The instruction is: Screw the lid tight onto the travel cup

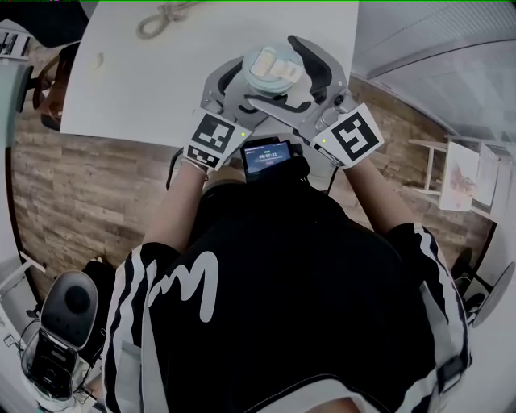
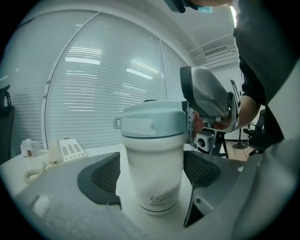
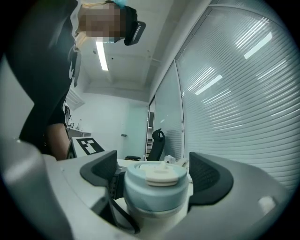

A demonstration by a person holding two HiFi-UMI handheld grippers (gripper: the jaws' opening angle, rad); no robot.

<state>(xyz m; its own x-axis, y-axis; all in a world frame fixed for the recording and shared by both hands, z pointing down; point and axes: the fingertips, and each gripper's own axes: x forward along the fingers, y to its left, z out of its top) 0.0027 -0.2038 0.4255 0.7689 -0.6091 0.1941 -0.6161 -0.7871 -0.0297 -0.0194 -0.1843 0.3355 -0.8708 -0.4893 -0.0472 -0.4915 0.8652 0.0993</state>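
Observation:
A white travel cup with a pale blue lid stands upright near the front edge of the white table. My left gripper is shut on the cup's body, one dark pad against each side. My right gripper sits level around the lid, which has a cream flip tab on top. Its right pad is at the lid's rim, and a slim gap shows at the left pad, so it is open. In the head view, the left gripper and the right gripper meet at the cup.
A coiled rope lies at the far side of the table. A desk phone and a small bottle stand beyond the cup, in front of a blind-covered glass wall. A dark chair stands left of the table, on the wood floor.

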